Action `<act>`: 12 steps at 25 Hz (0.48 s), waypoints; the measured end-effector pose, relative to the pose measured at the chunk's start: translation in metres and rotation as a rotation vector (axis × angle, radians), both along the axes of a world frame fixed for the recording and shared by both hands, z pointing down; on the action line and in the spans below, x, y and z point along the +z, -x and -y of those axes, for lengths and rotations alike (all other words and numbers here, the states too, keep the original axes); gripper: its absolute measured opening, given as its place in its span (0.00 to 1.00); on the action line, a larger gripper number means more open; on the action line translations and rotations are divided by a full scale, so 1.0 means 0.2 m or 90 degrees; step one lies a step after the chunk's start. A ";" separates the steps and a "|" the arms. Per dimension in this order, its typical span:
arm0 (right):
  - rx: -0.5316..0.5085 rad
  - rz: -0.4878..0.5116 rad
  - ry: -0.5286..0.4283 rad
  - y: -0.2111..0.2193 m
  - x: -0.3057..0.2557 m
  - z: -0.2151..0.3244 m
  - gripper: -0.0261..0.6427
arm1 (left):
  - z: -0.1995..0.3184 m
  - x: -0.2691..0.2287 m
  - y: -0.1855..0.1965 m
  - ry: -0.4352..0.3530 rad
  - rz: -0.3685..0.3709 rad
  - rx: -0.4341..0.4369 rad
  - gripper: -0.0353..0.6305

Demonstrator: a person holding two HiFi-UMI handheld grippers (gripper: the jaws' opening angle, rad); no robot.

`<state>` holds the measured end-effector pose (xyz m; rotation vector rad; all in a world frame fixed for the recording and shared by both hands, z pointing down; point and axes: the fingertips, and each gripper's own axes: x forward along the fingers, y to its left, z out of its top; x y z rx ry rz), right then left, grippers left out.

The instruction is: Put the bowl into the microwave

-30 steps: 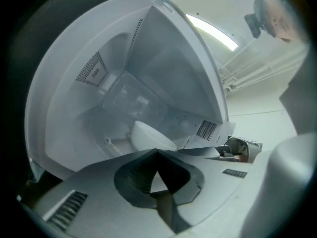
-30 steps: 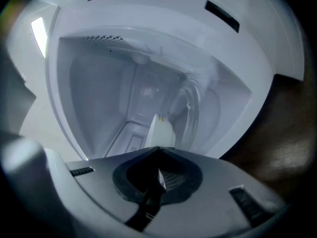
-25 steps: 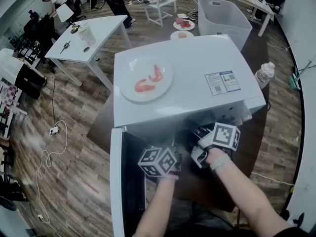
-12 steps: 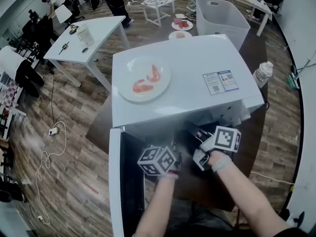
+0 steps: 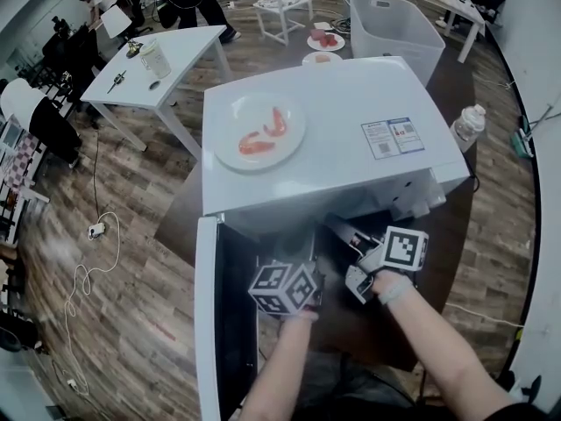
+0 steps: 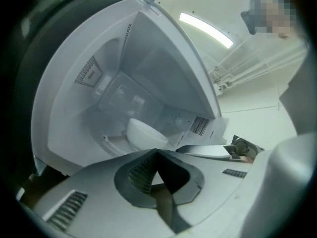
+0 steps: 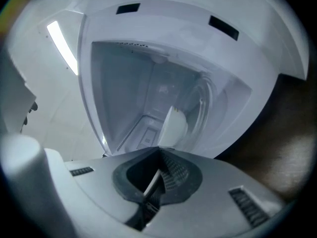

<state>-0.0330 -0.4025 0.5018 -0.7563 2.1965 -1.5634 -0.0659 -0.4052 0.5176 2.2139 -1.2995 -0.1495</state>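
The white bowl (image 6: 143,134) rests inside the microwave cavity, well past the jaw tips. In the right gripper view the bowl (image 7: 174,127) shows edge-on, deep in the chamber. The head view hides it under the white microwave (image 5: 351,103), whose door (image 5: 206,323) stands open to the left. My left gripper (image 6: 157,151) is shut with nothing between its pads. My right gripper (image 7: 159,148) is shut and empty too. In the head view the left gripper (image 5: 294,268) and the right gripper (image 5: 339,229) sit side by side at the opening.
A white plate (image 5: 294,139) with shrimp lies on top of the microwave. The microwave stands on a dark brown table (image 5: 443,235) with a water bottle (image 5: 469,128) at its right edge. A white bin (image 5: 394,29) and a white table (image 5: 166,60) stand behind.
Both grippers have hardly moved at the microwave opening, drifting slightly towards me. The people in the background have walked.
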 end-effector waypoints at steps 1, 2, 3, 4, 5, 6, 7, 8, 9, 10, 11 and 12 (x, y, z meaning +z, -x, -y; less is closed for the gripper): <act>-0.002 0.005 -0.004 0.00 -0.01 -0.01 0.04 | -0.01 -0.01 0.00 -0.004 0.004 0.002 0.06; -0.004 0.007 -0.008 0.01 -0.01 -0.02 0.04 | -0.03 -0.01 -0.01 -0.008 0.006 0.005 0.06; -0.006 0.000 -0.013 0.01 -0.02 -0.04 0.04 | -0.04 -0.02 -0.01 -0.011 0.006 0.007 0.06; -0.011 -0.021 -0.023 0.01 -0.01 -0.06 0.04 | -0.06 -0.03 -0.02 -0.014 0.005 0.009 0.06; -0.018 -0.059 -0.043 0.01 0.00 -0.08 0.04 | -0.07 -0.04 -0.02 -0.016 0.003 0.011 0.06; -0.030 -0.108 -0.071 0.01 0.00 -0.10 0.04 | -0.09 -0.04 -0.03 -0.017 0.003 0.014 0.06; -0.045 -0.157 -0.106 0.01 0.00 -0.12 0.04 | -0.11 -0.04 -0.04 -0.018 0.004 0.016 0.06; -0.058 -0.199 -0.141 0.01 0.00 -0.14 0.04 | -0.12 -0.04 -0.04 -0.018 0.006 0.017 0.06; -0.067 -0.233 -0.170 0.02 -0.01 -0.16 0.04 | -0.15 -0.04 -0.05 -0.019 0.007 0.017 0.06; -0.070 -0.260 -0.191 0.02 -0.02 -0.18 0.04 | -0.17 -0.04 -0.05 -0.020 0.008 0.017 0.06; -0.070 -0.282 -0.206 0.01 -0.03 -0.20 0.04 | -0.19 -0.05 -0.05 -0.021 0.010 0.017 0.06; -0.070 -0.301 -0.216 0.01 -0.03 -0.22 0.04 | -0.21 -0.05 -0.06 -0.022 0.012 0.018 0.06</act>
